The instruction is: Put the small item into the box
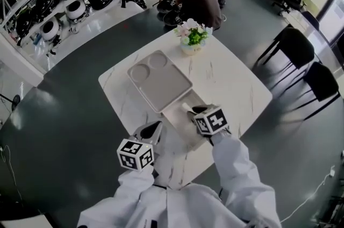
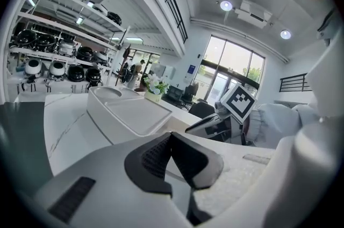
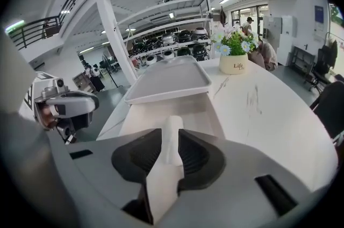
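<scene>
Your sleeves (image 1: 236,178) frame the head view. Just past them the right gripper (image 1: 189,109) hangs over the open box (image 1: 173,123) with the small item (image 1: 185,107) in its jaws, so the item is not yet inside. The lid (image 1: 159,80) lies at the box's far end on the table (image 1: 236,87), probably set there to free the opening.

In the left gripper view, your left gripper (image 2: 171,138) has its jaws together on nothing and waits off to the side.

In the right gripper view, the pads pinch the slim white item lengthwise, aimed at the box floor for lowering.
</scene>
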`<control>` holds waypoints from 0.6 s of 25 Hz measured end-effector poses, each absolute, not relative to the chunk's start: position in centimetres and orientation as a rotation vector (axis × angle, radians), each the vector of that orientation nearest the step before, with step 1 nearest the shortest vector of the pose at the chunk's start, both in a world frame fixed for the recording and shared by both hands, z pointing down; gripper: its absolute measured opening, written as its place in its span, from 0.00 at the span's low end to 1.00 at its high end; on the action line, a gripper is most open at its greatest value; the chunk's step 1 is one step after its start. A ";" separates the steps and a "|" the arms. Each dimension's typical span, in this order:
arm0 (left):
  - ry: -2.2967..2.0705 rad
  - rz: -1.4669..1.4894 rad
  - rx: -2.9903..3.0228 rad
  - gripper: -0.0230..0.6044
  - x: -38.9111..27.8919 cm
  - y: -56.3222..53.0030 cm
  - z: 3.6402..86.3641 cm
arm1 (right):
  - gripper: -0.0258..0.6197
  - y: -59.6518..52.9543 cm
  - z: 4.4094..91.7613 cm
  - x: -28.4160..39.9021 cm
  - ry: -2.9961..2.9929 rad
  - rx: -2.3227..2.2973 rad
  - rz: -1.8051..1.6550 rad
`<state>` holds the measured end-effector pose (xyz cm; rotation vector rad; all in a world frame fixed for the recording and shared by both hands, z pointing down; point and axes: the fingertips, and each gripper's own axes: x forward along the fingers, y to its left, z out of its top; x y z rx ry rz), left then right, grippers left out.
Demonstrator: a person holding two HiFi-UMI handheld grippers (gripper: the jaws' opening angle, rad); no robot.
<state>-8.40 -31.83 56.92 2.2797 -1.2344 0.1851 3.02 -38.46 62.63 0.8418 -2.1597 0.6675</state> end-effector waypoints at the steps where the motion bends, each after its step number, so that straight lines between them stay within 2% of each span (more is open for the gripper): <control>1: -1.233 0.181 2.288 0.03 -8.3 -31.8 56.6 | 0.17 -38.3 62.4 3.1 -2.169 0.848 0.671; 8: -1.242 0.141 2.338 0.03 -8.2 -31.1 54.2 | 0.05 -37.1 60.0 3.8 -2.240 0.930 0.652; 15: -1.274 0.085 2.397 0.03 -8.9 -30.6 51.1 | 0.03 -35.3 57.2 4.1 -2.383 0.996 0.656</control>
